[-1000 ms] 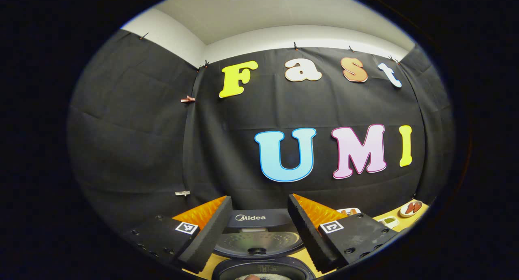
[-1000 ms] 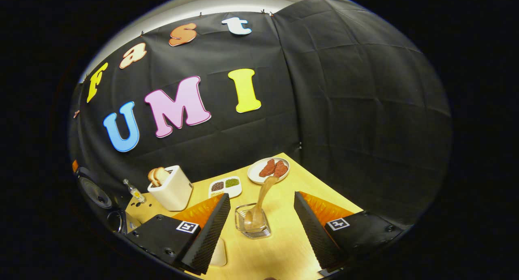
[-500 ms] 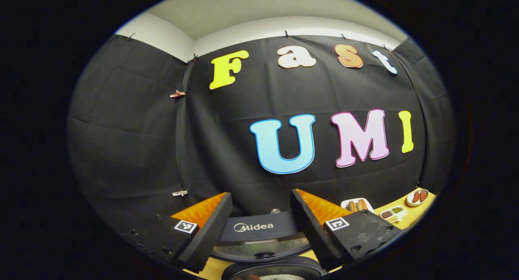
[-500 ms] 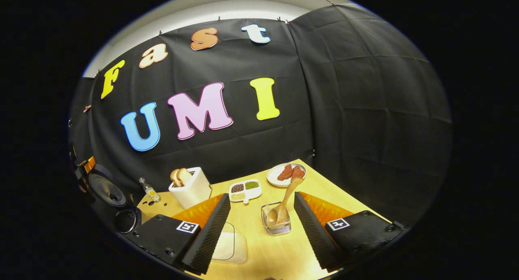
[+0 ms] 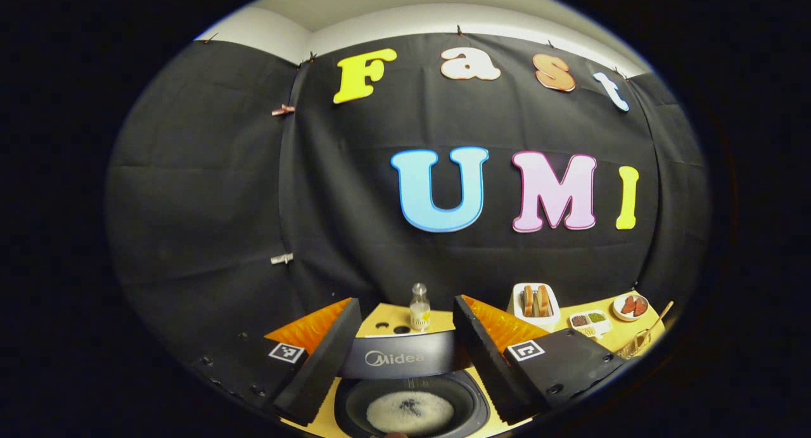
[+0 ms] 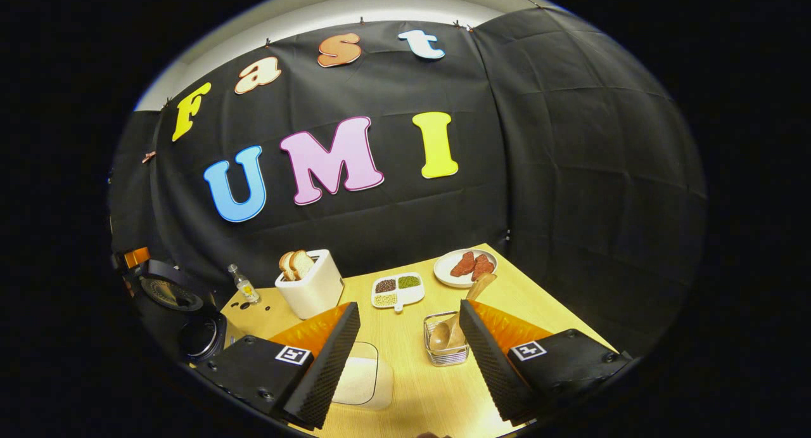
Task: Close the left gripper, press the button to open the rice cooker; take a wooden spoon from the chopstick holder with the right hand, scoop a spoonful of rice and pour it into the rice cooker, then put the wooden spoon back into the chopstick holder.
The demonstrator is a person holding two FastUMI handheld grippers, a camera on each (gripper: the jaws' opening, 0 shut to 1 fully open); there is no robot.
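Pulled back from chopstick holder (image 6: pixel 447 344), wooden spoon (image 6: pixel 457 321) resting inside; right gripper (image 6: pixel 405 355) spread wide, empty. Left gripper (image 5: pixel 405 355) likewise released, poised above Midea rice cooker (image 5: pixel 412 397), lid (image 5: pixel 398 363) up, rice in pot. Rice container (image 6: pixel 364 381) just beside. Task apparently complete, spoon returned.

One rice cooker (image 5: pixel 412 387), one wooden spoon (image 6: pixel 457 317), one toaster (image 6: pixel 310 289), two bread slices (image 6: pixel 294 264).

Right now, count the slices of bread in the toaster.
2 slices of bread stand side by side in the white toaster at the table's back; its slots could hide more.
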